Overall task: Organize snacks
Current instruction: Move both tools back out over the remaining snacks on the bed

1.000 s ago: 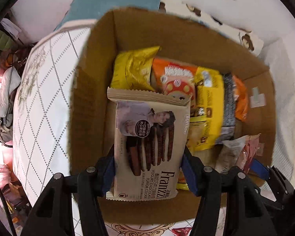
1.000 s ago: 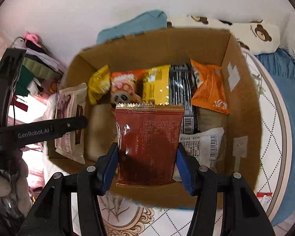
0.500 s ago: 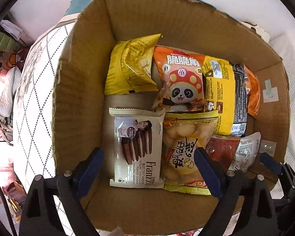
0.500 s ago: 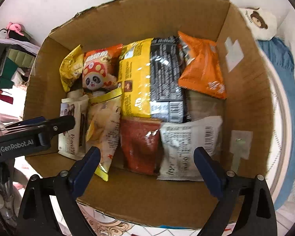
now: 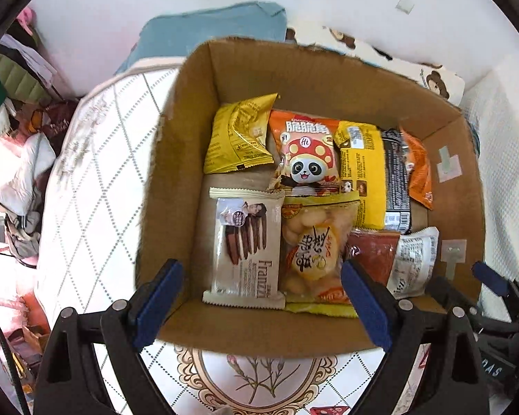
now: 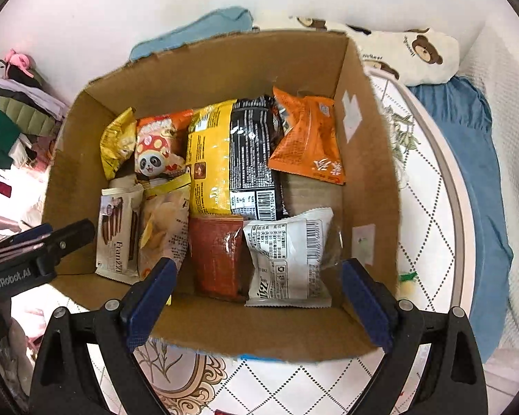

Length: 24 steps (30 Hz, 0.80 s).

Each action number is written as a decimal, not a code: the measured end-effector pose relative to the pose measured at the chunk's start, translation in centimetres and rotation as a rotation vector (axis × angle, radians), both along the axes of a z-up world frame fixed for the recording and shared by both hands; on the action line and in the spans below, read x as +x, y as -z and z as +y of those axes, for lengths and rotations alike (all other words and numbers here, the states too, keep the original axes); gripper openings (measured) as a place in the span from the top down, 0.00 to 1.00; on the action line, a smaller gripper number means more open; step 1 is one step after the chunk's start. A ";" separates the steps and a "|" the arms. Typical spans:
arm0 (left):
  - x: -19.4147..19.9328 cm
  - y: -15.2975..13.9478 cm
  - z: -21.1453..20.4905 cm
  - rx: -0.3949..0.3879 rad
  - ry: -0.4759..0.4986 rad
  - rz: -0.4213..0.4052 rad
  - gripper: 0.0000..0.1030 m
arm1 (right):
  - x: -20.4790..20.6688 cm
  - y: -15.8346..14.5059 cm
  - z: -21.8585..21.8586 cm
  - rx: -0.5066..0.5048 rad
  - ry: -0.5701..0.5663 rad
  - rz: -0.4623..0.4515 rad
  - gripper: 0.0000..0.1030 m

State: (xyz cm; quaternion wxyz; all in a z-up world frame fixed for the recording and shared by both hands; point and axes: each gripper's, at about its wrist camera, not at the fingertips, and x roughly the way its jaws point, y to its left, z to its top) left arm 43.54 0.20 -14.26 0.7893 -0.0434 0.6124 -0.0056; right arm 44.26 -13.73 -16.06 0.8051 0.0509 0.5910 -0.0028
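- On the quilted bed, at the left: heaped clothes past the mattress edge, a blue cushion against the wall behind.
- Left of centre: cardboard box, open-topped, resting on the bed, snack packets lying flat inside in two rough rows.
- Back row, left to right: yellow packet, orange panda packet, long yellow packet, black packet, orange packet tilted against the right wall.
- Front row, left to right: Franzzi cookie pack in the near left corner, clear bag of pale puffs touching its right edge, dark red packet, white packet overlapping the red one.
- Left tool: hovers above the box's near wall, pointing steeply down, blue pads spread wide, gripping nothing; cookie pack and puff bag seen between the pads but lying free on the box floor.
- Right tool: likewise above the near wall, pads spread wide and empty; red and white packets visible between them, untouched.
- Far right: bear-print pillow behind the box, blue blanket along the bed's right side.
- Seen from the right wrist: left tool's black body at the picture's left edge, just outside the box's left wall.
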 end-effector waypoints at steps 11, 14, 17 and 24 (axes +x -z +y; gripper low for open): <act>-5.2 -4.9 -1.0 0.053 0.038 -0.190 0.09 | -5.3 -5.1 -0.3 -0.024 -0.010 -0.148 0.05; -6.5 -6.1 -1.2 0.048 0.042 -0.221 0.09 | -6.9 -6.7 -0.1 -0.028 -0.012 -0.189 0.05; -8.0 -7.0 -1.6 0.041 0.051 -0.250 0.09 | -8.4 -8.2 0.0 -0.024 -0.010 -0.225 0.05; -10.8 -9.0 -1.9 0.012 0.067 -0.296 0.09 | -11.6 -11.2 0.4 -0.021 0.004 -0.290 0.05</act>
